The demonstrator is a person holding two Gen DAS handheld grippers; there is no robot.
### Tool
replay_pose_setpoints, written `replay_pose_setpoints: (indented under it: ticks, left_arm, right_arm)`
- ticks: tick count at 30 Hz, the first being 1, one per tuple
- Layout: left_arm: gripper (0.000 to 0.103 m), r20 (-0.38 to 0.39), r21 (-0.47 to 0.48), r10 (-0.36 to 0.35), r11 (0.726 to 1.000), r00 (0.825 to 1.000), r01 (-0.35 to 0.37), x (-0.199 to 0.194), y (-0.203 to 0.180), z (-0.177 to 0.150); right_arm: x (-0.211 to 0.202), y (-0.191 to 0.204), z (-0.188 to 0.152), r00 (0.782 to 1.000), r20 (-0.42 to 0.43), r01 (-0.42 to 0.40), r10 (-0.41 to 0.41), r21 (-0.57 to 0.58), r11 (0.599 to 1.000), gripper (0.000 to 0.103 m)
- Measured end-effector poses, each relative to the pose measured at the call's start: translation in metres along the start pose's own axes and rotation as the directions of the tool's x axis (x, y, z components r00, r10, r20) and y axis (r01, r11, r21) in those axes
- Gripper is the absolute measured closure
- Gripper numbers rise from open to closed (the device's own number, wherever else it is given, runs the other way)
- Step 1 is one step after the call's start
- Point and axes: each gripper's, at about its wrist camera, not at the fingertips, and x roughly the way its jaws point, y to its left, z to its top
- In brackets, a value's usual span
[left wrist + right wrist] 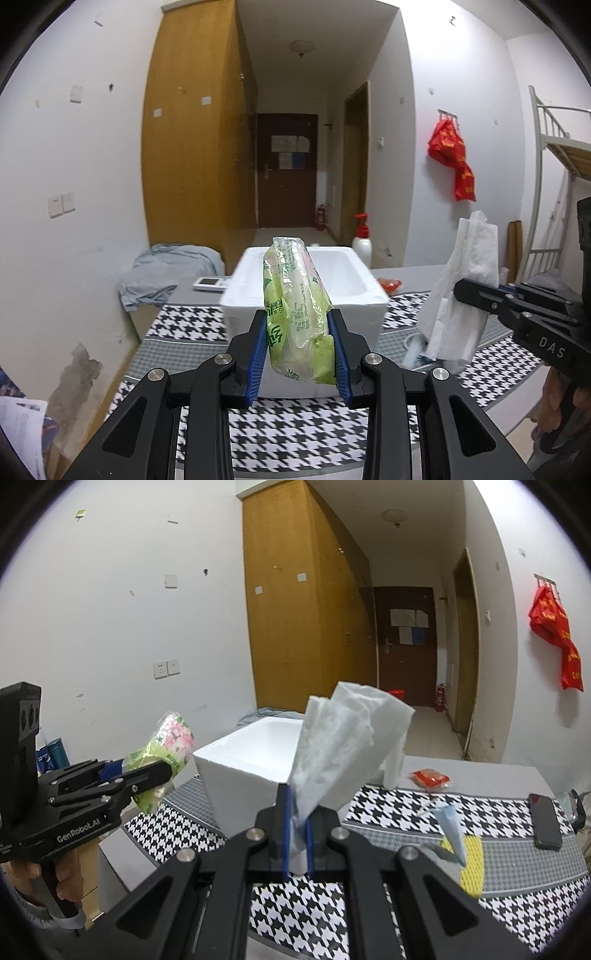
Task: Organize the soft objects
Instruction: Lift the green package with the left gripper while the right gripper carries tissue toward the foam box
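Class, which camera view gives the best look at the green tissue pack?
The left wrist view: the green tissue pack fills the centre, squeezed between the fingers. The right wrist view shows it small, at an angle, partly hidden.

White tissues [343,746] between fingers [285,830]

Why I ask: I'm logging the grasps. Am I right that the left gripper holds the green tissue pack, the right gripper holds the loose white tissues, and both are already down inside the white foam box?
Not quite. The left gripper does hold the green tissue pack and the right gripper the loose white tissues, but the right wrist view shows both held in the air in front of the white foam box, not inside it.
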Motion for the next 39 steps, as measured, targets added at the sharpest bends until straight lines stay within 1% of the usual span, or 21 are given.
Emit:
replay_pose_setpoints:
  ticks: [5,9,20,29,39]
  left_arm:
    - [0.069,0.01,-0.014,0.047,0.999,0.999,-0.047,-0.002,0.013,0.003]
    - [0.069,0.01,-0.021,0.062,0.998,0.998,-0.061,0.0,0.018,0.003]
    - [0.069,0.011,-0.025,0.083,0.996,0.996,-0.083,0.005,0.028,0.004]
    - [0.069,-0.009,-0.021,0.103,0.994,0.995,-0.104,0.011,0.037,0.0]
    - [0.069,-0.032,-0.044,0.125,0.991,0.992,-0.126,0.019,0.05,-0.006]
  right_arm:
    - [0.008,0.006,0.01,1.0,0.004,-0.027,0.027,-0.026,0.999,0.093]
    - [0.014,0.008,0.015,0.999,0.0,-0.037,0.038,-0.039,0.999,0.093]
    - [0.026,0.013,0.026,0.999,0.001,-0.039,0.039,-0.052,0.998,0.093]
    - [0.04,0.019,0.037,0.999,0.006,-0.045,0.046,-0.055,0.997,0.093]
    - [0.061,0.028,0.048,0.998,-0.002,-0.056,0.056,-0.072,0.996,0.093]
